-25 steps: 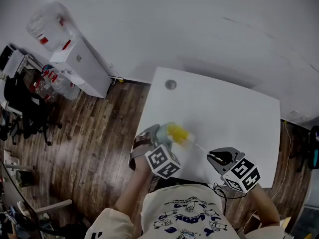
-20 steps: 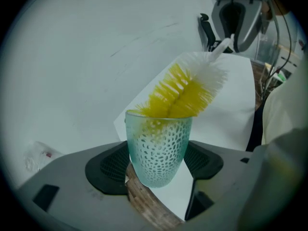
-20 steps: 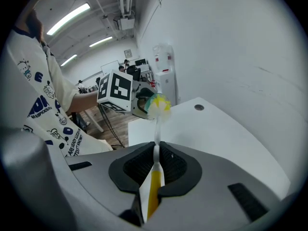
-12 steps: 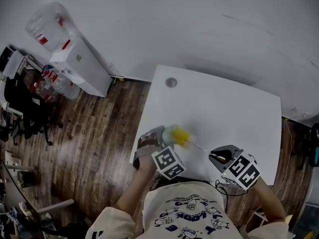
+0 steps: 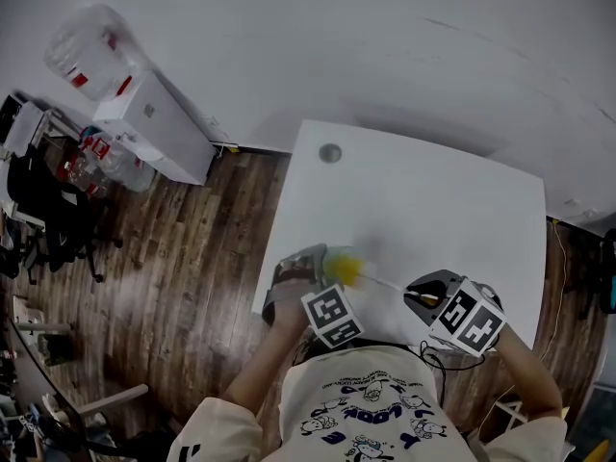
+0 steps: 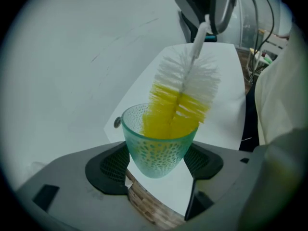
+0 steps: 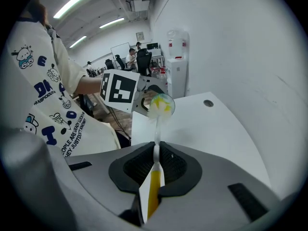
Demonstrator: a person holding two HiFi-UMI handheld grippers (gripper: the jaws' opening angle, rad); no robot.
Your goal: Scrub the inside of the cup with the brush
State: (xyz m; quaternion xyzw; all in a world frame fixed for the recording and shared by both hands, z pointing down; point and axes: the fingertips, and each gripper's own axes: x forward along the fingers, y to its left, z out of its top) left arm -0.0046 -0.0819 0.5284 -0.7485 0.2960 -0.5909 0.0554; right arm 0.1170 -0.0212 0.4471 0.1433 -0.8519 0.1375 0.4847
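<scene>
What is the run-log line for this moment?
left gripper: shut on cup | right gripper: shut on brush handle | brush: yellow bristles inside cup, white bristles above rim | stage: brush in cup

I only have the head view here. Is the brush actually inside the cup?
Observer: Partly. In the left gripper view the brush has its yellow bristles inside the cup; the white bristles stand above the rim.
Operator: How is the cup held?
Observer: The left gripper is shut on its lower wall, one jaw each side.
Operator: And the brush?
Observer: The right gripper is shut on its thin handle, white ahead of the jaws, yellow behind.
</scene>
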